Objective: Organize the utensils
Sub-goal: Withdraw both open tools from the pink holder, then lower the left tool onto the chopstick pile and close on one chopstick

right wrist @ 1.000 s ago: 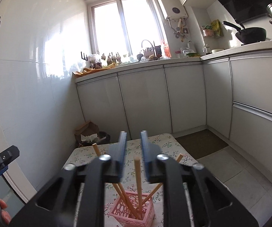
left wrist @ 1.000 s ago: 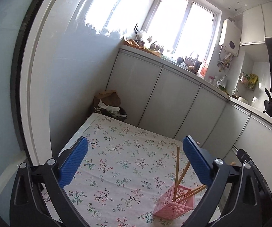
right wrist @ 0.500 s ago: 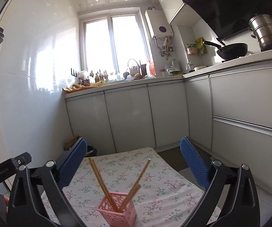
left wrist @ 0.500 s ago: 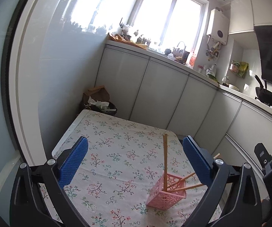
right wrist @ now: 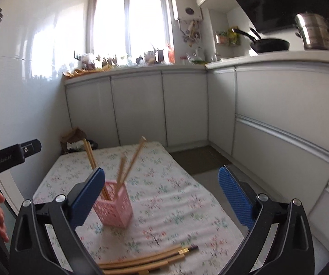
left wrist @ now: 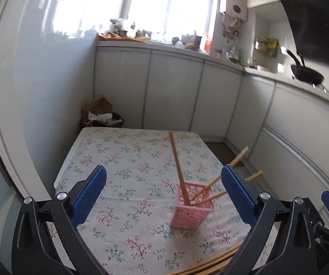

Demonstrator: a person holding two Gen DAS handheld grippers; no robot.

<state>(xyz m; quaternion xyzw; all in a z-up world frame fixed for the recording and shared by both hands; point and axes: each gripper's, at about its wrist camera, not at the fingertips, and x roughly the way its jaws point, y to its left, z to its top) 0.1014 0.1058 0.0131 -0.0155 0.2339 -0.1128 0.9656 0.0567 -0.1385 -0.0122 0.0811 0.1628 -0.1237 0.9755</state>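
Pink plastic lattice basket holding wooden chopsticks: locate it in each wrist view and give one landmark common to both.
Left wrist: the pink plastic lattice basket sits lower centre-right, near the right blue pad.
Right wrist: the basket sits lower centre-left, partly behind the left blue pad.
Shared landmark: the black wok on the white counter, upper right in both.

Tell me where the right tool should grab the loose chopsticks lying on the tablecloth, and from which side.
Grip one of the loose chopsticks near mid-length, coming straight down from above with the right tool open across the sticks. They lie flat, side by side on the tablecloth, so only their sides offer purchase.
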